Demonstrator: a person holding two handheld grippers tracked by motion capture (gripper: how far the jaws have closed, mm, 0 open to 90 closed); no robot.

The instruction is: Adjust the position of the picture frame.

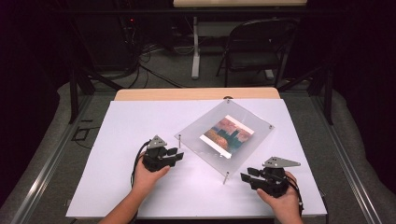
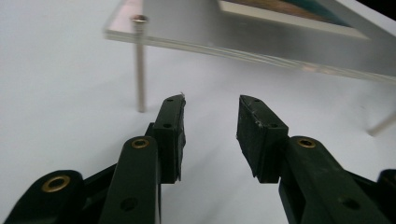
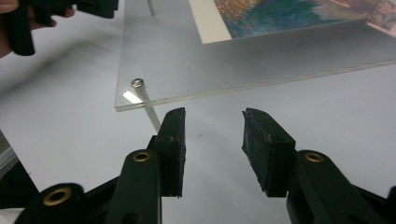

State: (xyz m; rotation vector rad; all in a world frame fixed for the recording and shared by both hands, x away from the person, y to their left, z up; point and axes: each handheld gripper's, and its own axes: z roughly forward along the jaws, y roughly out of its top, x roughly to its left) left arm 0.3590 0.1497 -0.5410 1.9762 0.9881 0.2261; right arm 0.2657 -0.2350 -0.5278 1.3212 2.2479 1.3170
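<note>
A clear acrylic plate [image 1: 224, 135] with a colourful picture [image 1: 227, 134] sandwiched in it stands on thin metal legs [image 1: 226, 178] over the white board [image 1: 126, 130]. My left gripper [image 1: 175, 155] hovers just left of the plate's left corner, open and empty. In the left gripper view the left gripper [image 2: 210, 100] faces the plate's edge [image 2: 261, 51] and one leg [image 2: 139, 70]. My right gripper [image 1: 247, 177] sits by the plate's near corner, also open and empty. In the right gripper view the right gripper [image 3: 212, 112] points at the corner screw [image 3: 137, 83] of the plate [image 3: 187, 70].
The white board covers a wooden table [image 1: 196, 93] whose back edge shows. Beyond it stand a black folding chair [image 1: 259, 46], a table leg [image 1: 195, 46] and floor cables [image 1: 149, 70]. Metal rails [image 1: 46, 163] run along both sides.
</note>
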